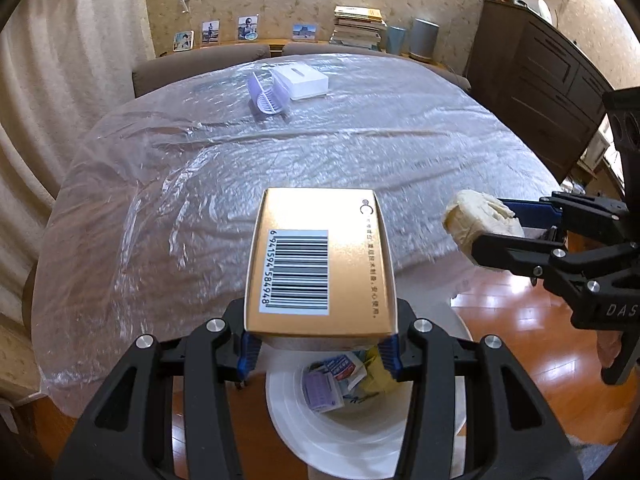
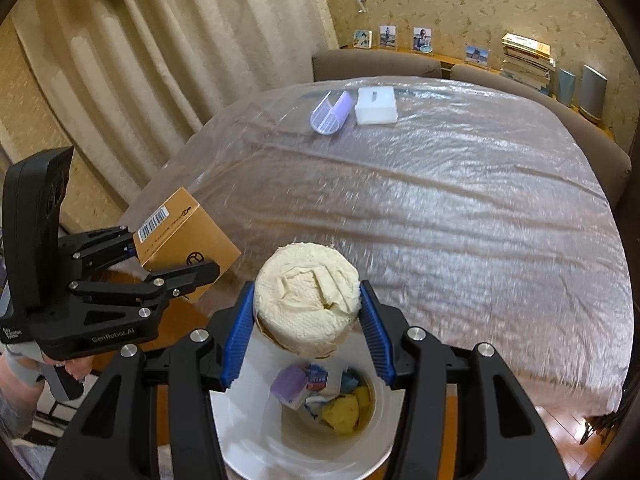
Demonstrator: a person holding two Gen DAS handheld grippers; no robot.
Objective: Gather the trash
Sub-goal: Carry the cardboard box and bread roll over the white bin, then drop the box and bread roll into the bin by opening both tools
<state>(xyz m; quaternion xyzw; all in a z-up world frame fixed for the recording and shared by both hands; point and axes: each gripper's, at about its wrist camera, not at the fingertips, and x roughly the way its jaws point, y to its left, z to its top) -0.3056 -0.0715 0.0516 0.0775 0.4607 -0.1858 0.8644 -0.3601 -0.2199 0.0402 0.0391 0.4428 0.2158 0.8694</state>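
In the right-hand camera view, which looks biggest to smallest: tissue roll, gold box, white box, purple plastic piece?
1. Tissue roll, though nearness inflates it.
2. Gold box.
3. White box.
4. Purple plastic piece, close to the white box in size.

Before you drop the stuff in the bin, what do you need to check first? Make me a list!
1. Left gripper holds the gold box firmly: ok, clamped on both sides.
2. Right gripper holds the paper roll: ok, blue pads press both sides.
3. White bin sits under the paper roll: ok, its opening shows right below.
4. Bin under the gold box: ok, its opening shows beneath in the left wrist view.
5. Room left in the bin: ok, wrappers lie only at the bottom.
6. The two grippers stay clear of each other: ok, a gap shows between them.
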